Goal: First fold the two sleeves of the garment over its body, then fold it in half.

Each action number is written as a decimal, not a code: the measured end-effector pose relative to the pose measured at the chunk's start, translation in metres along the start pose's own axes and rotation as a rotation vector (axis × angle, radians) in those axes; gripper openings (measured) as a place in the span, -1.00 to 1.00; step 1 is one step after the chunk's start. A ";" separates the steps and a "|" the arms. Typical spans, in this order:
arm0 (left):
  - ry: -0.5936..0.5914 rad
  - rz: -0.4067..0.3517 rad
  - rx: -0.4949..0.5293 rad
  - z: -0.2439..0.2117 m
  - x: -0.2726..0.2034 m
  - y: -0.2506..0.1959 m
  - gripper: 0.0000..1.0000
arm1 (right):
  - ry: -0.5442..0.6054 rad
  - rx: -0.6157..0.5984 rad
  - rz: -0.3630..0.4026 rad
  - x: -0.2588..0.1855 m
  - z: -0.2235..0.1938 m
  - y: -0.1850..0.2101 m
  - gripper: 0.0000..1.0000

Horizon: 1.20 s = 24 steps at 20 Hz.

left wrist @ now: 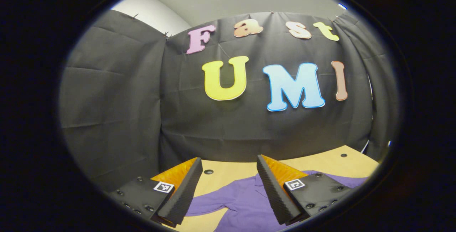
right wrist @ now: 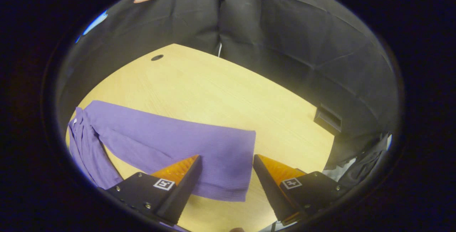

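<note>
A light wooden table (right wrist: pixel 213 86) carries a purple garment (right wrist: pixel 167 143), spread flat with one sleeve (right wrist: pixel 199 157) stretched straight out across the boards, its cuff well short of the table's far edge. In the left gripper view the garment (left wrist: pixel 242 200) lies collar-up near small dark round holes (left wrist: pixel 208 171) in the tabletop (left wrist: pixel 320 162). A dark block-like thing (right wrist: pixel 327 119), perhaps a fitting, sits at the table's edge.

Left tongs (left wrist: pixel 229 185): jaws spread wide, gripping nothing, aimed level, nearly horizontal. Right tongs (right wrist: pixel 226 182): jaws spread wide, gripping nothing, tilted steeply downward, fingertips (right wrist: pixel 195 164) apart, nothing between them pinched.
</note>
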<state>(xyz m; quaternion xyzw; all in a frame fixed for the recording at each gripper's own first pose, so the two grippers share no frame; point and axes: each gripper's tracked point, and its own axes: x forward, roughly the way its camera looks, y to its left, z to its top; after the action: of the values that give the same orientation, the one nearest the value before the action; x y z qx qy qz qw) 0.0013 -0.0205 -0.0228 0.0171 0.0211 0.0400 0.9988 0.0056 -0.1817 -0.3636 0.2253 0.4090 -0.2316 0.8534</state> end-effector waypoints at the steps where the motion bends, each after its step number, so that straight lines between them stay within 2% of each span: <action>1: -0.002 0.002 -0.001 0.001 -0.001 0.002 0.99 | 0.021 0.015 0.011 0.002 -0.007 0.001 0.87; 3: -0.006 0.004 0.000 0.001 -0.004 0.004 0.99 | 0.030 0.039 0.025 0.004 -0.010 0.002 0.94; 5: -0.011 0.008 0.004 0.001 -0.006 0.008 0.99 | 0.027 0.025 0.036 0.004 -0.008 0.006 0.92; 6: -0.013 0.008 0.002 0.001 -0.007 0.008 0.99 | 0.026 0.017 0.037 0.003 -0.005 0.008 0.72; 7: -0.012 0.008 0.001 0.000 -0.009 0.010 0.99 | 0.024 0.013 0.053 0.003 -0.004 0.011 0.71; 9: -0.009 0.010 -0.002 -0.002 -0.011 0.012 0.99 | 0.031 0.016 0.051 0.004 -0.006 0.010 0.23; 11: -0.008 0.014 -0.006 -0.003 -0.013 0.015 0.99 | 0.024 0.001 0.081 0.007 -0.001 0.014 0.15; 13: -0.009 0.019 -0.004 -0.004 -0.018 0.019 0.99 | 0.028 0.049 0.078 0.006 -0.004 0.015 -0.63; 15: -0.012 0.027 -0.006 -0.004 -0.018 0.024 0.99 | 0.017 0.071 0.083 0.001 0.002 0.017 -0.63; 16: -0.011 0.027 -0.007 -0.004 -0.019 0.025 0.99 | 0.010 0.075 0.084 0.003 0.004 0.018 -0.87; 19: -0.013 0.031 -0.012 -0.005 -0.023 0.029 0.99 | -0.009 0.091 0.096 0.006 0.007 0.018 -0.87; 21: -0.013 0.035 -0.008 -0.004 -0.024 0.032 0.99 | -0.023 0.129 0.125 0.003 0.014 0.022 -0.97; 24: -0.021 0.038 -0.002 0.000 -0.025 0.035 0.99 | -0.101 0.168 0.232 -0.017 0.043 0.040 -0.96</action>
<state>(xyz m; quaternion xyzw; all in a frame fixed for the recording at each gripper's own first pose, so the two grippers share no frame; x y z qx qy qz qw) -0.0268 0.0122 -0.0204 0.0171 0.0104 0.0586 0.9981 0.0450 -0.1710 -0.3175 0.3296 0.3158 -0.1757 0.8722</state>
